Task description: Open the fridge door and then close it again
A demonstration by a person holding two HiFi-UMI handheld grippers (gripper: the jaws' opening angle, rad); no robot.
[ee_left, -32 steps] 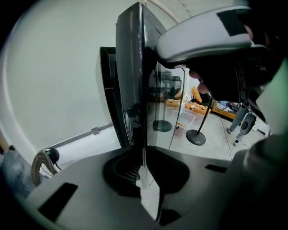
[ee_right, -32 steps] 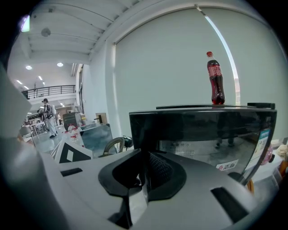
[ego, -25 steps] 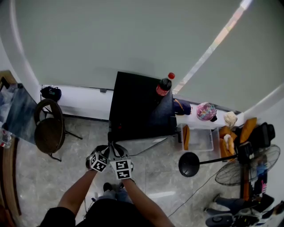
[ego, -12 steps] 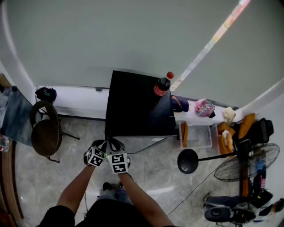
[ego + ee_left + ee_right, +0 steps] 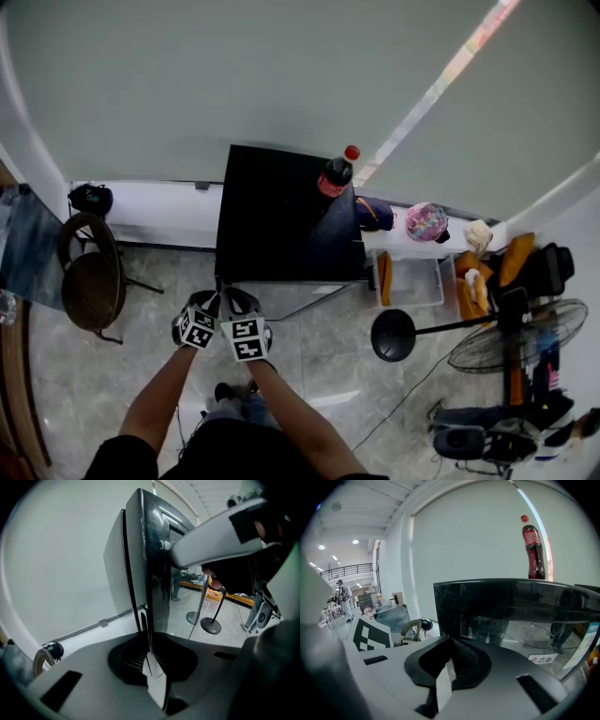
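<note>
A black mini fridge (image 5: 281, 216) stands against the wall with its glossy door shut, facing me. A cola bottle (image 5: 336, 175) with a red cap stands on its top at the back right. Both grippers hover side by side just before the fridge's front left corner. My left gripper (image 5: 210, 300) is shut and empty; its own view looks along the fridge (image 5: 154, 573) at the door's edge, past the left gripper (image 5: 149, 653). My right gripper (image 5: 233, 298) is closing its last bit on nothing. The right gripper (image 5: 449, 660) faces the fridge (image 5: 511, 606) door below the bottle (image 5: 533, 541).
A round chair (image 5: 91, 281) and a dark bag (image 5: 89, 199) are to the left of the fridge. To its right are a clear plastic bin (image 5: 412, 281), a round stand base (image 5: 392, 336) and a floor fan (image 5: 506, 347). A cable runs over the tiled floor.
Both grippers have edged forward, closer to the fridge's front left corner. The fridge door and the bottle have not moved.
</note>
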